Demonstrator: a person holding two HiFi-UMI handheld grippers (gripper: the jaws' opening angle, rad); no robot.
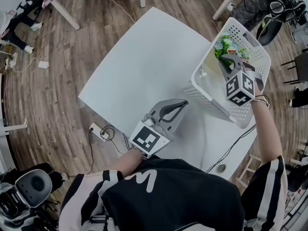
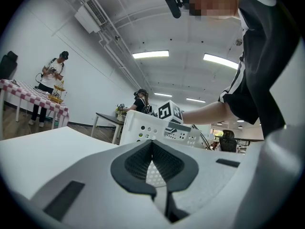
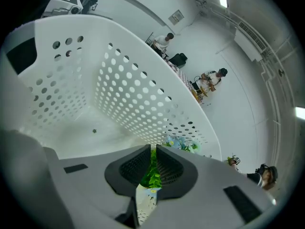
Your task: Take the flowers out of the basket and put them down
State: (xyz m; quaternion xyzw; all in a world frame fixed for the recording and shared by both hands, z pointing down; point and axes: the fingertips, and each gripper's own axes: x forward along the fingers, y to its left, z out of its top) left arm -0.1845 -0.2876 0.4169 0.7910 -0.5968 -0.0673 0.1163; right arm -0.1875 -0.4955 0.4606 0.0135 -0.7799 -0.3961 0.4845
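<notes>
Wood-plank floor (image 1: 72, 57) all round, and your white, rounded-corner table (image 1: 139, 66) takes the middle of the head view. The white perforated plastic basket (image 1: 253, 46) sits at the table's right edge, well apart from your left hand. Your left gripper (image 1: 184, 102) lies low over the near part of the table top, pointed at the basket. In the left gripper view (image 2: 152, 142) its pads meet at the tips with nothing between them, and only the basket wall (image 2: 143, 128) shows through the gap lower down. Your right gripper (image 1: 225, 57) is reached down inside the basket, marker cube up, with its tips at the far corner. In the right gripper view (image 3: 152, 148) the pads are drawn in to a narrow slot packed with green leaves, so it is pinching the foliage of the bunch of artificial flowers (image 1: 224, 46). The flowers are inside the basket, against the holed wall (image 3: 128, 89) in that far corner, with pale blue blooms (image 3: 183, 144) just past the fingertips. A white power strip (image 1: 96, 130) with its cable lies on the floor by the table's near-left edge. A tiny green speck (image 3: 94, 130) lies on the basket floor.
</notes>
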